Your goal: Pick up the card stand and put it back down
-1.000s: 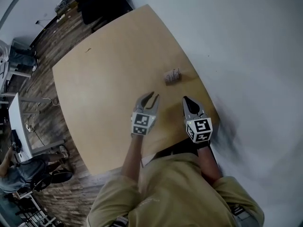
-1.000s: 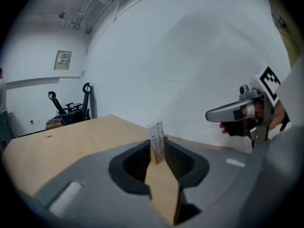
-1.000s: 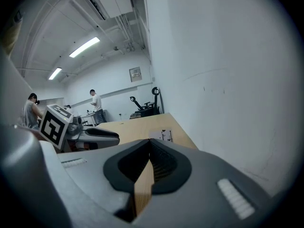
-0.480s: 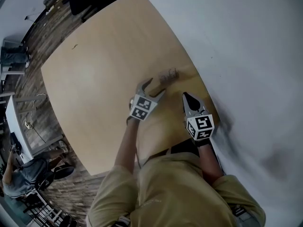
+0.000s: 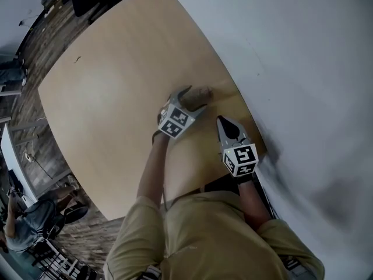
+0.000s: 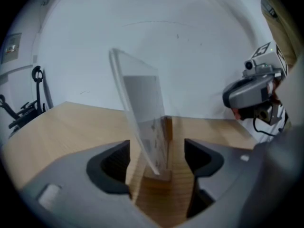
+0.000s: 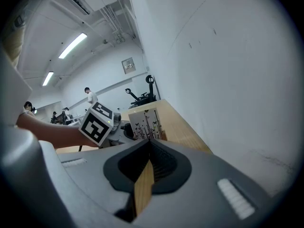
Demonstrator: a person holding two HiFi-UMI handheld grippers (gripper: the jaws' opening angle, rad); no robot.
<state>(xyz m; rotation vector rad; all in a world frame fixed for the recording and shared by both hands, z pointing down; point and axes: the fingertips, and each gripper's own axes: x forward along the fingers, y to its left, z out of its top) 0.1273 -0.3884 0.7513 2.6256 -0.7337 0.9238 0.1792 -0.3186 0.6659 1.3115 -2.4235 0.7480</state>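
Card stand [image 6: 151,141], clear panel in a wooden base, stands upright on the wooden table [image 5: 111,92] near its wall-side edge. Left gripper [image 6: 156,158] straddles it, jaws opening, a gap showing on each side. Right gripper [image 5: 222,122] sits just beside, jaws together, empty.

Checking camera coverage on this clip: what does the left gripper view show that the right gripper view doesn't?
Left gripper view only: the left gripper's own jaws opening around the clear acrylic card stand with wooden base, seen edge-on, not gripped. Right gripper view only: the stand's printed face, the right gripper's own shut, empty jaws, distant people. Both: the stand, the light wooden table, the white wall, the opposite gripper.
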